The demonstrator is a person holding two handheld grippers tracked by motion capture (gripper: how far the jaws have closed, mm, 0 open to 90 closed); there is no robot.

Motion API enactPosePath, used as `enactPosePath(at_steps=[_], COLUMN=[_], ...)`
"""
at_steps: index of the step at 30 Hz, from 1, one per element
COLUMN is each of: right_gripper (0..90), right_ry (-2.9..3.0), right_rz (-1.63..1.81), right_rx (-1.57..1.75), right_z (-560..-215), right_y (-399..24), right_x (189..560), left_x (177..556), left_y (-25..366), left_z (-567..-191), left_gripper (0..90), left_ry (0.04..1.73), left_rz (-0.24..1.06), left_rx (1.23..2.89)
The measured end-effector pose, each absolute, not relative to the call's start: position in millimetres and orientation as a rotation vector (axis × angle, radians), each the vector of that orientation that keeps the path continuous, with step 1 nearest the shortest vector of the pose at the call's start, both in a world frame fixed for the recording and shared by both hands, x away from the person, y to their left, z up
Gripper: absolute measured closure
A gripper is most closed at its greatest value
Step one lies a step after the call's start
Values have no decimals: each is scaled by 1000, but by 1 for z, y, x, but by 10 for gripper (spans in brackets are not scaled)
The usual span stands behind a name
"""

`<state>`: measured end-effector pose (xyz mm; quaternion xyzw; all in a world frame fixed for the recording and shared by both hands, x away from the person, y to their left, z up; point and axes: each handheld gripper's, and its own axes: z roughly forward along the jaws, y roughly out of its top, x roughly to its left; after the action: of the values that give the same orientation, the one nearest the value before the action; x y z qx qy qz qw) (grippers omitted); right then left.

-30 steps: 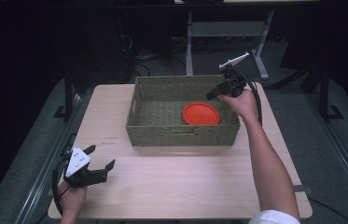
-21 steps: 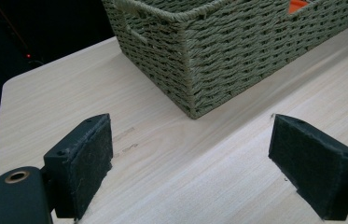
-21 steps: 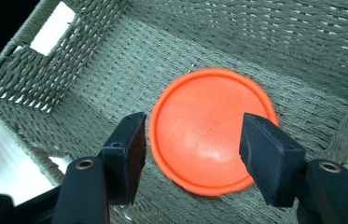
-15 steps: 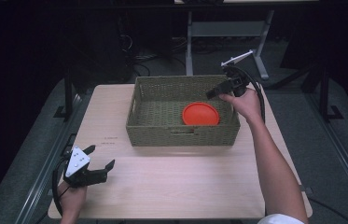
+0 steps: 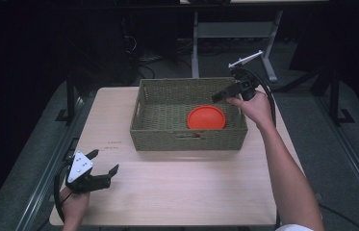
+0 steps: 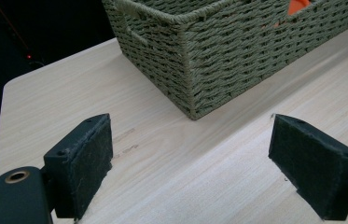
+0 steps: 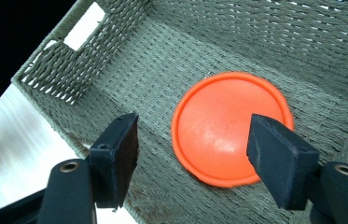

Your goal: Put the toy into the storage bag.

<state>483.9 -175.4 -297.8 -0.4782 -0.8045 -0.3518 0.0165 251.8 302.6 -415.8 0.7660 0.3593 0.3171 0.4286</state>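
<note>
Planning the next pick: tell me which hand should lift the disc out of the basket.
Right. The right gripper hangs open over the round orange plastic disc in the woven green basket; the left gripper rests at the table's near corner.

Right gripper (image 5: 223, 95) rises from the orange disc (image 5: 206, 117) in the basket (image 5: 189, 139); its jaws have just been opening, nothing between them.
</note>
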Motion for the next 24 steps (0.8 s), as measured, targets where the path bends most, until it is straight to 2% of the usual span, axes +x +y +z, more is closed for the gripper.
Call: enactPosePath(at_steps=[24], right_gripper=[289], right_ry=[-2501], right_rz=[-1148], right_rx=[-1431], right_z=[-290], right_y=[-182], right_x=[460], left_x=[252], left_y=[302], left_z=[-416], left_gripper=[130], left_ry=[897], left_rz=[789], left_rx=[1905])
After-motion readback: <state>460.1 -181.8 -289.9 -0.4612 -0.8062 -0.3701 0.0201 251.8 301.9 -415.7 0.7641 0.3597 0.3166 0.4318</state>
